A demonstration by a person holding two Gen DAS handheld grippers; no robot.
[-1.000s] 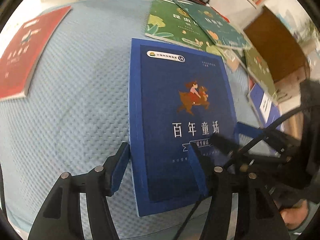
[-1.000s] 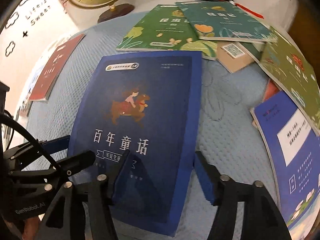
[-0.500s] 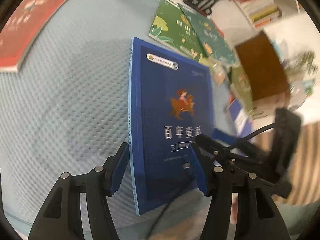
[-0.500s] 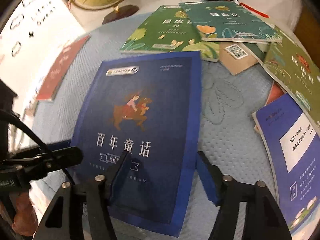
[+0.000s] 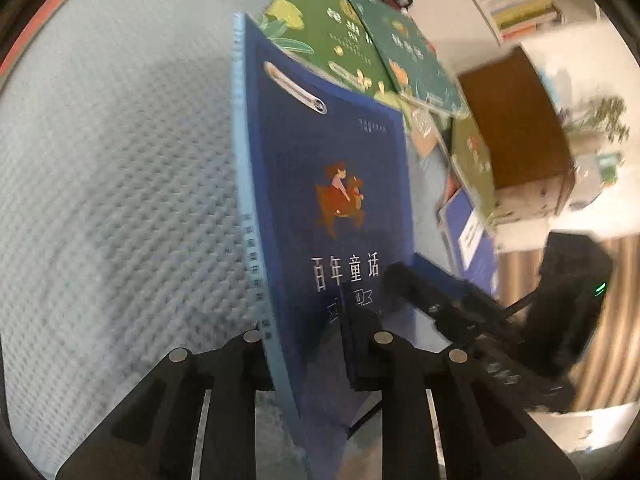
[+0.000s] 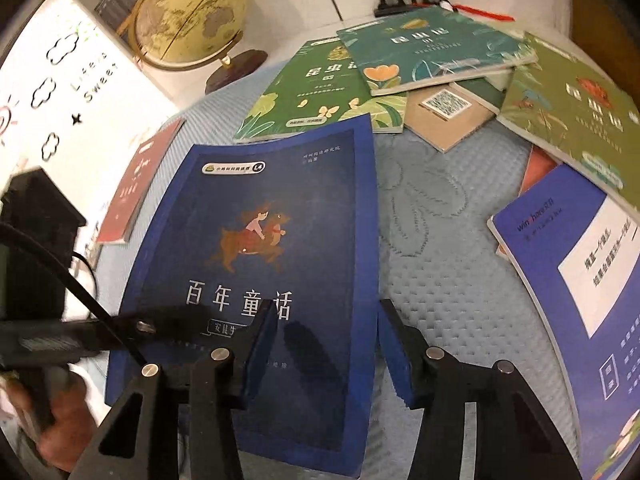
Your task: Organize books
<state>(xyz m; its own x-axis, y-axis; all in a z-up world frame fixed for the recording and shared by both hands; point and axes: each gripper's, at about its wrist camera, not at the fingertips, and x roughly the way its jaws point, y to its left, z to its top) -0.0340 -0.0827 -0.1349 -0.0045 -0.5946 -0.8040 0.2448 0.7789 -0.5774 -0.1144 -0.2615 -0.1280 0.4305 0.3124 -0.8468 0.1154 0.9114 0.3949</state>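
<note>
- The dark blue book [image 5: 332, 208] is thin and bendy, with a smooth cover that shows a child riding a brown animal.
- The left tool [image 5: 308, 344] has just squeezed shut on the book's spine edge, near the bottom. The book stands up on that edge, and its cover curves a little.
- The right tool [image 6: 326, 344] has just been closing. Its blue pads are narrow now, one over the cover and one just past the book's right edge. I cannot tell if they press on it.
- Under the book is a soft, pale blue quilted mat [image 6: 440, 280] with little bumps and a stitched flower.
- Flat green books [image 6: 320, 88] lie in a messy pile at the far side, overlapping each other.
- A red book [image 6: 136, 184] lies flat on the left.
- A round, yellowish globe [image 6: 188, 20] stands on a dark foot behind the mat.
</note>
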